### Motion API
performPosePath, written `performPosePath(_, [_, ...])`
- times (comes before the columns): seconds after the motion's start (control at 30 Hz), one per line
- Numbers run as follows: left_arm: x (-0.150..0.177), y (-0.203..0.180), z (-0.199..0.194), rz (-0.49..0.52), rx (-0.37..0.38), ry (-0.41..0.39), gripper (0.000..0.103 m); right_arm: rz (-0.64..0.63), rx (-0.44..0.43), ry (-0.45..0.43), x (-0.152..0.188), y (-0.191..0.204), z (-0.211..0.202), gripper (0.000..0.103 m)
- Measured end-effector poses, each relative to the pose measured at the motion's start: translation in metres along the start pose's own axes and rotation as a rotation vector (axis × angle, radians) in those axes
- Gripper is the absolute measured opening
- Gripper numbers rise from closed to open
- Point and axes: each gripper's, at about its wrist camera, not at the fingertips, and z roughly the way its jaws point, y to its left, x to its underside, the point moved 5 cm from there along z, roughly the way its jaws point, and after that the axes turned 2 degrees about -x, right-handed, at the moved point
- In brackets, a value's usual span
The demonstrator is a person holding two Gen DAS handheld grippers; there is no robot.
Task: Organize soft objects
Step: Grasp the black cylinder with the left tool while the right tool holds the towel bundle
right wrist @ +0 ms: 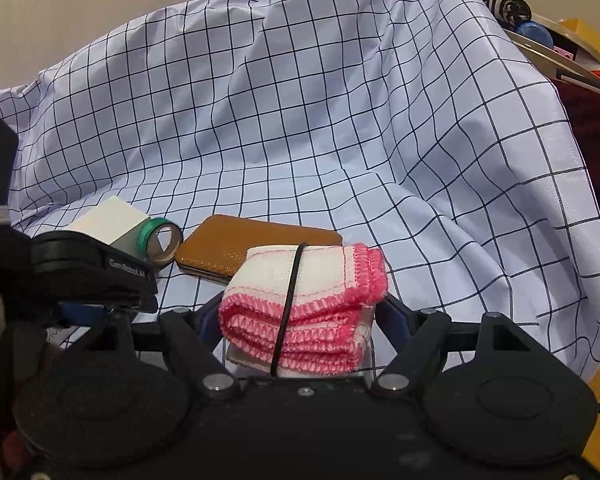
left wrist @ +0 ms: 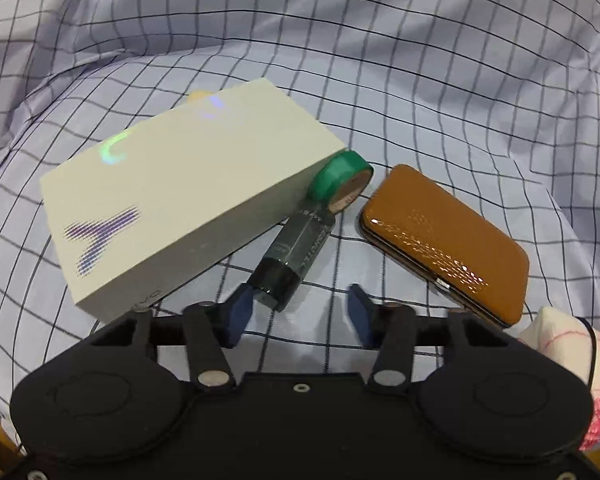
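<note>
My right gripper (right wrist: 300, 314) has its fingers (right wrist: 396, 316) closed narrow on the folded cloth (right wrist: 324, 280), one at each side of the bundle. The bundle is a white cloth with pink stitched edges, bound across the middle by a thin black band (right wrist: 288, 304). It sits between the fingers above the checked sheet (right wrist: 340, 120), just in front of the brown case (right wrist: 228, 240). From the left wrist camera I catch only a corner of that same cloth at the lower right edge, just beside the near end of the case. My left gripper (left wrist: 300, 304) points down at the sheet with its blue-padded fingers (left wrist: 240, 312) standing apart and nothing gripped between them; only the checked fabric shows in the gap. A dark tube (left wrist: 292, 256) lies just ahead of the left finger, its near end close to the pad, though I cannot tell whether they touch. The tube's far end meets a green tape roll (left wrist: 340, 176), which leans against the corner of a white box (left wrist: 180, 184). The box lies flat to the left, and the case is to the right of the roll, a small gap away. The sheet rises in loose folds behind everything.
</note>
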Motion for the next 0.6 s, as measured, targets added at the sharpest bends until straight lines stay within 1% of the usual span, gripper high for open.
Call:
performPosePath(0.07, [0.002,-0.006,-0.002,0.021,0.057,0.005,0.044,0.007,0.007,0.001,0.000,-0.001,0.000,0.076])
performPosePath(0.1, [0.004,-0.012,-0.004,0.049,0.091,0.012,0.044,0.010,0.011,0.000,-0.001,-0.003,0.001,0.076])
performPosePath(0.17, [0.008,-0.023,-0.003,0.113,0.131,0.031,0.044,0.017,0.021,-0.003,-0.002,-0.005,0.000,0.076])
performPosePath(0.27, [0.010,-0.030,-0.005,0.149,0.203,0.034,0.044,0.017,0.031,-0.004,-0.002,-0.009,-0.001,0.076])
performPosePath(0.3, [0.009,-0.029,-0.008,0.157,0.199,0.024,0.044,0.017,0.035,-0.007,-0.003,-0.010,-0.002,0.076])
performPosePath(0.4, [0.006,-0.022,-0.013,0.192,0.094,-0.035,0.046,0.018,0.033,-0.011,-0.004,-0.011,-0.003,0.076])
performPosePath(0.47, [0.003,-0.018,-0.012,0.212,0.049,-0.054,0.046,0.009,0.028,-0.016,-0.005,-0.009,-0.003,0.076])
performPosePath(0.57, [0.004,-0.017,-0.009,0.255,0.012,-0.061,0.051,-0.006,0.020,-0.025,-0.006,-0.007,-0.006,0.076])
performPosePath(0.6, [0.005,-0.017,-0.008,0.271,0.007,-0.061,0.055,-0.007,0.016,-0.027,-0.007,-0.007,-0.007,0.076])
